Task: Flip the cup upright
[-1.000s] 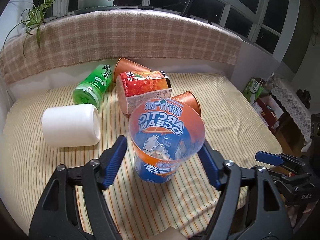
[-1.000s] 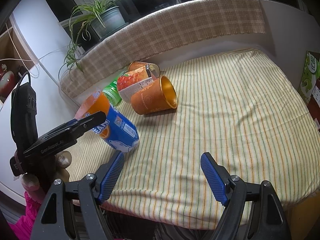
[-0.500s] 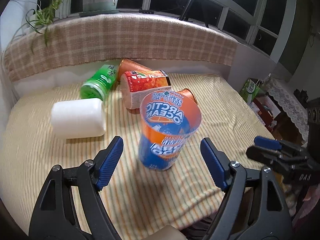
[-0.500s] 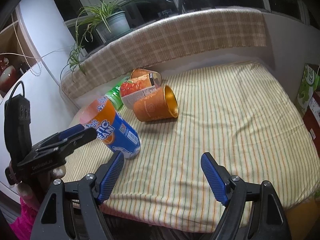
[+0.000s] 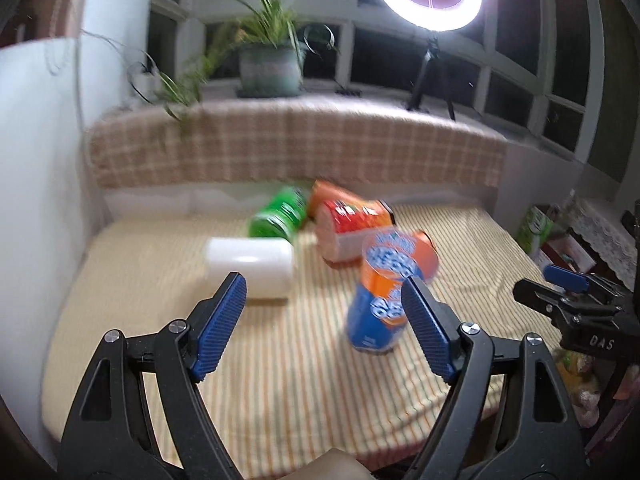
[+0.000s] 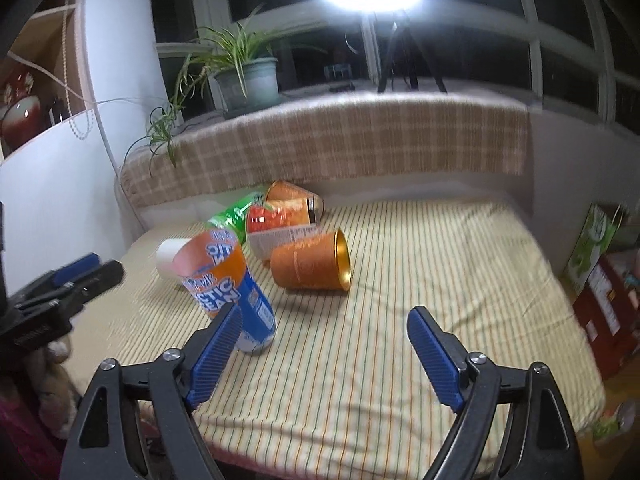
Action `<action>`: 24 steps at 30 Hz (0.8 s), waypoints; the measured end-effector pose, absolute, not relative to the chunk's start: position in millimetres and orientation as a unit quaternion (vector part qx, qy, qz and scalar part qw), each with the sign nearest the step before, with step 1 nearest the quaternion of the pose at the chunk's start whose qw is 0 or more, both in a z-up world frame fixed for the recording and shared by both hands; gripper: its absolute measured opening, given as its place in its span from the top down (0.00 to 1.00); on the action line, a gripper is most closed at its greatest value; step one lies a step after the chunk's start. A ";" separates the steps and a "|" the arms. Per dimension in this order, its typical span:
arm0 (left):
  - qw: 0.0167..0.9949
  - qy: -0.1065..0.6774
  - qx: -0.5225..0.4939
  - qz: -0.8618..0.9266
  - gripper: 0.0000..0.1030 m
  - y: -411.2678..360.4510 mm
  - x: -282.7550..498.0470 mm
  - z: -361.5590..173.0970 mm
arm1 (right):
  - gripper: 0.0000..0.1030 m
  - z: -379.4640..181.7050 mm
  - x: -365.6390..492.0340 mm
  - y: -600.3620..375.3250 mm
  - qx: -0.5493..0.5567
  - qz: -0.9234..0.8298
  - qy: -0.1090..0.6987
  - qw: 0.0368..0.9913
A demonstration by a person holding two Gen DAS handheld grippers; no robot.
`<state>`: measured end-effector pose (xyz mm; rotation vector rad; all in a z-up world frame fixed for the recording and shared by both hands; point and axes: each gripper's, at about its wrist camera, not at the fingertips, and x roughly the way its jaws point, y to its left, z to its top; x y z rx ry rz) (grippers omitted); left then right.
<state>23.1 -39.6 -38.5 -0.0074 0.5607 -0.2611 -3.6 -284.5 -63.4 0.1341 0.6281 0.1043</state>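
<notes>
The orange and blue Arctic Ocean cup (image 5: 382,292) stands upright, mouth up, on the striped cloth; it also shows in the right wrist view (image 6: 230,286). My left gripper (image 5: 324,320) is open and empty, pulled back from the cup, which stands behind its right finger. My right gripper (image 6: 324,348) is open and empty; the cup stands just behind its left finger (image 6: 216,354). The left gripper shows at the left edge of the right wrist view (image 6: 76,276), and the right gripper at the right edge of the left wrist view (image 5: 568,284).
Lying on the cloth: a white cup (image 5: 250,268), a green cup (image 5: 280,216), a red-printed cup (image 5: 350,226), an orange cup with a gold inside (image 6: 316,266) and another orange cup (image 6: 288,192) behind. Boxes (image 6: 596,252) stand past the right edge. A checked ledge (image 6: 340,140) closes the back.
My left gripper has backed away from the upright cup and tilted up, so the cup looks smaller and further right. The right gripper's view has also tilted up. Both stay open.
</notes>
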 end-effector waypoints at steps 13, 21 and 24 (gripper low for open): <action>0.978 0.196 0.016 -0.073 0.00 -32.5 -7.3 -24.5 | 0.00 -47.9 -20.5 -267.9 0.014 0.000 0.229 0.973; 0.979 0.196 0.011 -0.060 0.00 -28.7 -10.3 -22.8 | 0.00 -45.9 -23.3 -270.1 0.019 -0.016 0.211 0.977; 0.979 0.196 0.009 -0.059 0.00 -27.7 -9.6 -22.2 | 0.00 -46.3 -23.3 -270.0 0.019 -0.016 0.212 0.977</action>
